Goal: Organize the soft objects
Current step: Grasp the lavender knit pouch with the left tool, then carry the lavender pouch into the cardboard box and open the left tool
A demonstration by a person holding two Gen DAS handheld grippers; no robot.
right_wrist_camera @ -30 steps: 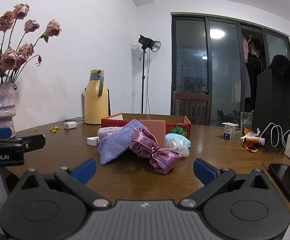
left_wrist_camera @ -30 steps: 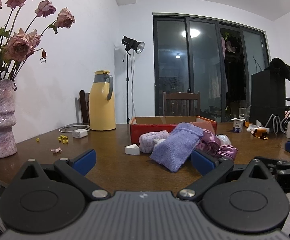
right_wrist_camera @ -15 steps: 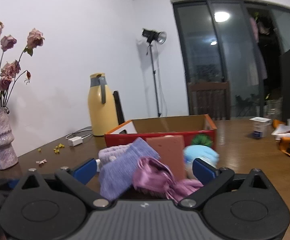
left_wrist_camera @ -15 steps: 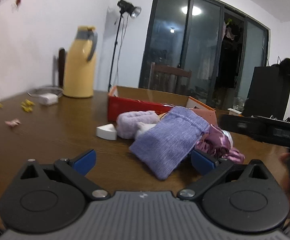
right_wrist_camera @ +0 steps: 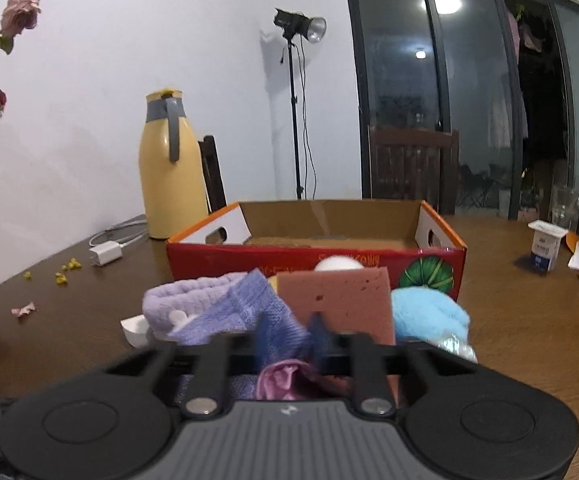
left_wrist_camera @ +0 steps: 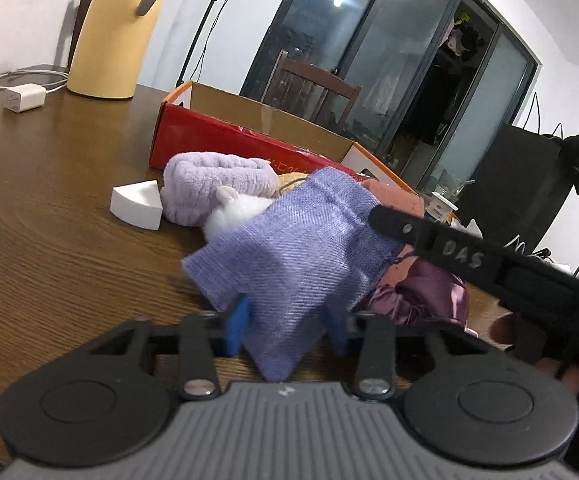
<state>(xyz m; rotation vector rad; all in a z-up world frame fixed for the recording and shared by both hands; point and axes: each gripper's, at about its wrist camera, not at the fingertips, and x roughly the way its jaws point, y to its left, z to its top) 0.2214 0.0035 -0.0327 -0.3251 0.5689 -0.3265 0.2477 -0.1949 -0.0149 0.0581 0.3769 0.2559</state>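
A lavender cloth pouch (left_wrist_camera: 289,248) lies on a pile of soft things in front of a red cardboard box (left_wrist_camera: 225,136). My left gripper (left_wrist_camera: 287,330) is closing, its blue pads pressing the pouch's near corner. My right gripper (right_wrist_camera: 291,334) is shut, pinching the pouch (right_wrist_camera: 249,312) at its upper edge beside a pink sponge (right_wrist_camera: 337,300). Its black finger (left_wrist_camera: 409,232) reaches in from the right. A purple satin scrunchie (left_wrist_camera: 421,292) lies under it. A fluffy lilac band (left_wrist_camera: 213,176), a white plush (left_wrist_camera: 237,212) and a light blue fluffy piece (right_wrist_camera: 425,312) sit in the pile.
The box (right_wrist_camera: 313,256) stands open-topped on the brown table (left_wrist_camera: 49,200). A white wedge (left_wrist_camera: 137,204) lies left of the pile. A yellow jug (left_wrist_camera: 117,32) and a white charger (left_wrist_camera: 23,98) are at the back left. A small carton (right_wrist_camera: 545,248) stands right.
Both grippers have come forward right up to the pile and gone from wide open to closed. The left one has also rolled and tipped down, and now has the pouch's corner.
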